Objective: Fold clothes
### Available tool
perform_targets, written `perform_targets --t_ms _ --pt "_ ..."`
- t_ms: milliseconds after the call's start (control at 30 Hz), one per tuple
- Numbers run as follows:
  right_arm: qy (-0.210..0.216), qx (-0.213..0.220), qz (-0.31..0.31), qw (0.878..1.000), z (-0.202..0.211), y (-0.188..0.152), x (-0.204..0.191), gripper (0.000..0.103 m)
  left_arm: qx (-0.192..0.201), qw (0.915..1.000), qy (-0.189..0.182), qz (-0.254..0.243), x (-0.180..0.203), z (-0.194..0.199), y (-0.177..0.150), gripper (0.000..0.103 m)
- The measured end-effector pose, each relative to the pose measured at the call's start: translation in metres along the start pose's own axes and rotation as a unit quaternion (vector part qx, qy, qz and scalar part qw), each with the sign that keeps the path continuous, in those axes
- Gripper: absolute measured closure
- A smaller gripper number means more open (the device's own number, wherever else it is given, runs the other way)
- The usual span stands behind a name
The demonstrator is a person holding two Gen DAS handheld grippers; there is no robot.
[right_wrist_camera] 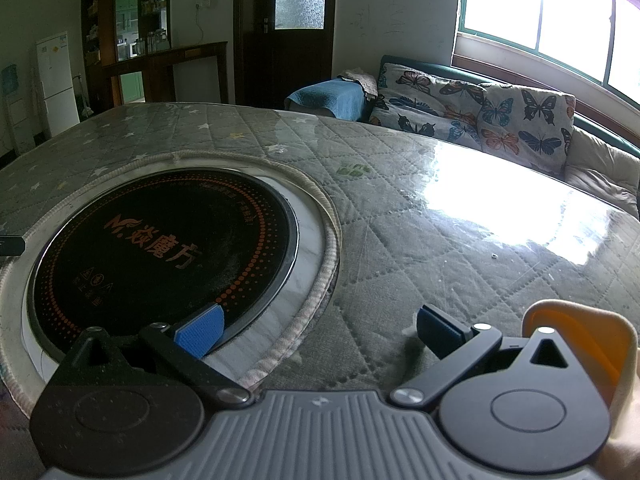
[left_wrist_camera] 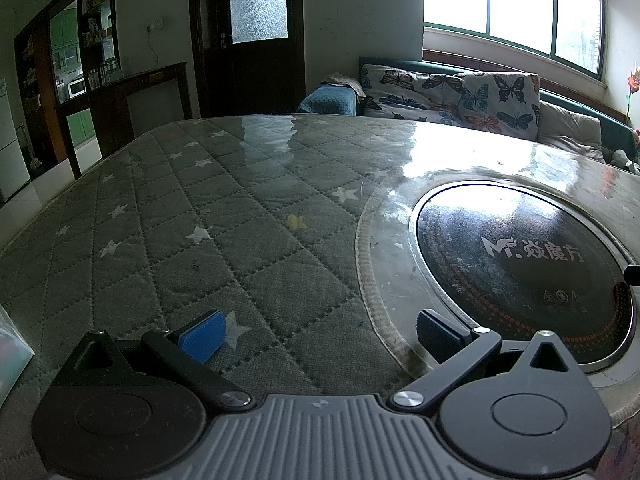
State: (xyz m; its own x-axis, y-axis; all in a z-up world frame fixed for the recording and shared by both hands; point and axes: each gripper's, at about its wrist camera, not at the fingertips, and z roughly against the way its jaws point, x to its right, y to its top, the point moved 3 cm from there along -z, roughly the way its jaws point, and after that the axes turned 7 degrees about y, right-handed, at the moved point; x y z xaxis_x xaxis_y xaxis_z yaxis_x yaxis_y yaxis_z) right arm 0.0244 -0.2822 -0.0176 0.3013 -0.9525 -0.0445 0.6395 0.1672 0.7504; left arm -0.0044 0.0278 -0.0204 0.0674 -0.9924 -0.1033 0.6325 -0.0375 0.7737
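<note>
Two handheld grippers hover low over a round table covered by a grey quilted cloth with white stars, under a clear glossy sheet. A black round cooktop is set into the middle of the table.

The left gripper sits over the quilted cloth, with the cooktop just to its right. Its blue-padded fingers stand wide apart with nothing between them.

The right gripper sits with the cooktop to its left. Its fingers are also spread wide and empty.

The only clothing visible is an orange and cream garment, bunched at the near right edge of the table, just beside the right gripper and partly hidden behind it. It is not yet spread out.

Both grippers appear held open and level so they are ready to take hold of the garment; the bare table ahead probably serves as the folding space.
</note>
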Motion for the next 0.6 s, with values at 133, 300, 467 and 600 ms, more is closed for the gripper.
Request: perform_targets --t_ms 133,300,467,600 --pt "0.000 0.000 0.000 1.000 0.0000 0.0000 0.0000 0.000 0.000 1.0000 0.000 0.000 0.0000 0.0000 0.0000 0.000" --pt "0.000 0.000 0.000 1.000 0.0001 0.0000 0.0001 0.000 0.000 1.0000 0.000 0.000 -0.0002 0.0001 0.0000 0.000" --pt "0.000 0.000 0.000 1.000 0.0003 0.0001 0.0002 0.000 0.000 1.0000 0.000 0.000 -0.0001 0.0002 0.0000 0.000" --pt "0.000 0.000 0.000 1.000 0.0003 0.0001 0.0002 0.000 0.000 1.0000 0.000 0.000 -0.0001 0.0002 0.0000 0.000"
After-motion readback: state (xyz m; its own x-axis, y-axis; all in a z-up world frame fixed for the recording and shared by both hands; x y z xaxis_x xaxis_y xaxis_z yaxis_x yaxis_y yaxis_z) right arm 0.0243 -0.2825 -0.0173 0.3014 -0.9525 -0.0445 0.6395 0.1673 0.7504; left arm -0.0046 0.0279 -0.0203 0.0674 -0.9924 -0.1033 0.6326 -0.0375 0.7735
